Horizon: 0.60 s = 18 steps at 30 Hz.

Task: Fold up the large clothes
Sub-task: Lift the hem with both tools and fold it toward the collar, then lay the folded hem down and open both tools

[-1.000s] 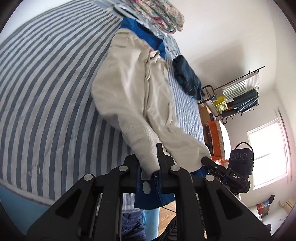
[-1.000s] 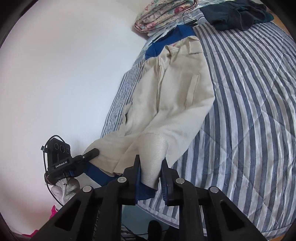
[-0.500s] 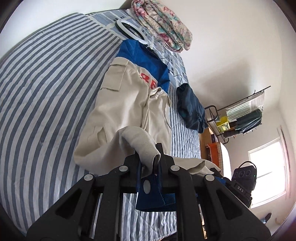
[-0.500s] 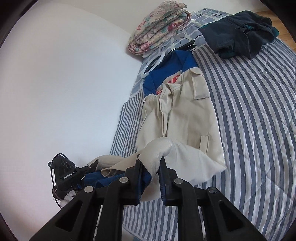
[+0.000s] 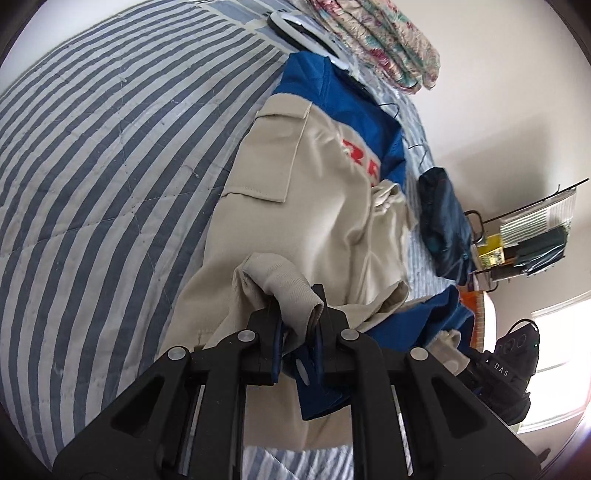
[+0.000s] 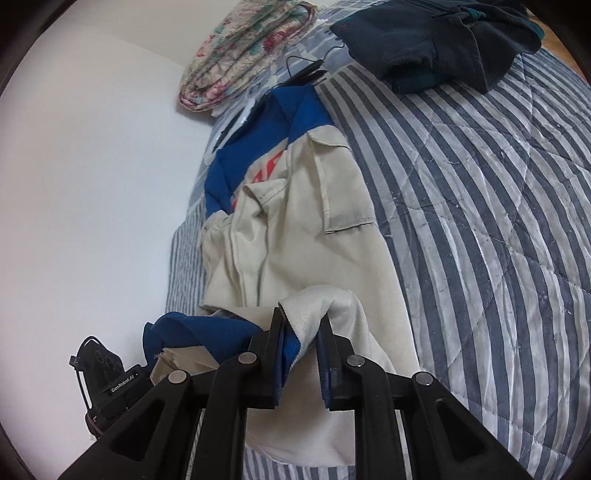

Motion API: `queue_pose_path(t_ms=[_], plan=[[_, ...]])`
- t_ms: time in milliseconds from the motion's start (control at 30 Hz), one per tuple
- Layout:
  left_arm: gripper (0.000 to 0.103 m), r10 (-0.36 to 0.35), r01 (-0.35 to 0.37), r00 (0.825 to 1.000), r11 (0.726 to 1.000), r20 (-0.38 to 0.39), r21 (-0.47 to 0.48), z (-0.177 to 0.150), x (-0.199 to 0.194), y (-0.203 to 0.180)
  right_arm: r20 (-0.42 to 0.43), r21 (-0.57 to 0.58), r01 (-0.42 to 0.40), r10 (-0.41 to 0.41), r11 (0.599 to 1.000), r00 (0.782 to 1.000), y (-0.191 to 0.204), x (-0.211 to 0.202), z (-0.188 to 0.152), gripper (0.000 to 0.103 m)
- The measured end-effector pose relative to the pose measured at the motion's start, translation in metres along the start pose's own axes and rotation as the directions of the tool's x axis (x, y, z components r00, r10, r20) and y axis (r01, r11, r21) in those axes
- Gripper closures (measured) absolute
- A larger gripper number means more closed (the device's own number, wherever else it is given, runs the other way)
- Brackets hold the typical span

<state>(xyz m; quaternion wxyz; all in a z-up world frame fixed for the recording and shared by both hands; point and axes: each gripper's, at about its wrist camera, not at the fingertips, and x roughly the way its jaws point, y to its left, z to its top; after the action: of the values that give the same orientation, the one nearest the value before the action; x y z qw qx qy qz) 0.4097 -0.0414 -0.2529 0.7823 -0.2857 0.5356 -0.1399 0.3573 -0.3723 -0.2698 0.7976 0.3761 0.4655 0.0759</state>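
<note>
A large beige and blue jacket [image 5: 317, 177] with red lettering lies lengthwise on the striped bed [image 5: 110, 147]; it also shows in the right wrist view [image 6: 295, 221]. My left gripper [image 5: 297, 314] is shut on a beige and blue bottom corner of the jacket, lifted and carried over its body. My right gripper [image 6: 301, 325] is shut on the other bottom corner, also raised over the jacket. The other gripper shows at the edge of each view: the right one [image 5: 509, 373] and the left one [image 6: 107, 380].
A folded floral quilt [image 6: 247, 48] lies at the head of the bed. A dark navy garment [image 6: 436, 40] lies on the bed [image 6: 498, 221] beside the jacket. A white hanger [image 5: 303, 29] lies near the collar. A wire rack [image 5: 524, 229] stands beyond the bed.
Both grippers have carried the jacket's bottom hem up and forward toward the collar. The lower part of the jacket now folds over its body.
</note>
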Motion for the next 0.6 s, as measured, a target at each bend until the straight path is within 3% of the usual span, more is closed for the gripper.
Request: queue_pose_path(t_ms=[133,300,400,433,467,533,600], plan=[[0.090,0.015,-0.015,1.000,1.000,0.000,-0.015,0.004,0.016,0.006,-0.017,0.013,0.049,-0.048,0.999,0.999,-0.010,0.021,0.004,0.089],[0.086,-0.045,0.043,0.999,0.996,-0.022,-0.074,0.008,0.020,0.018,-0.026,0.058,-0.015,0.017,0.998,1.000,-0.018,0.023,0.009,0.081],[0.071,-0.108,0.103,0.994,0.988,-0.035,-0.116,0.012,0.013,0.023,-0.020,0.088,-0.085,0.087,0.992,0.996,-0.022,0.010,0.012,0.057],[0.062,-0.127,0.121,0.991,0.984,-0.037,-0.128,0.013,0.010,0.024,-0.013,0.105,-0.111,0.113,0.988,0.993,-0.025,0.004,0.014,0.042],[0.051,-0.149,0.143,0.988,0.980,-0.030,-0.140,0.015,0.005,0.025,0.001,0.123,-0.143,0.144,0.982,0.990,-0.029,-0.003,0.015,0.035],[0.040,-0.191,0.191,0.981,0.969,0.018,-0.159,0.019,-0.011,0.026,0.032,0.145,-0.217,0.214,0.965,0.976,-0.034,-0.018,0.018,0.034],[0.038,-0.239,0.245,0.969,0.955,0.056,-0.165,0.024,-0.027,0.029,0.051,0.108,-0.238,0.233,0.965,0.971,-0.033,-0.034,0.019,0.034]])
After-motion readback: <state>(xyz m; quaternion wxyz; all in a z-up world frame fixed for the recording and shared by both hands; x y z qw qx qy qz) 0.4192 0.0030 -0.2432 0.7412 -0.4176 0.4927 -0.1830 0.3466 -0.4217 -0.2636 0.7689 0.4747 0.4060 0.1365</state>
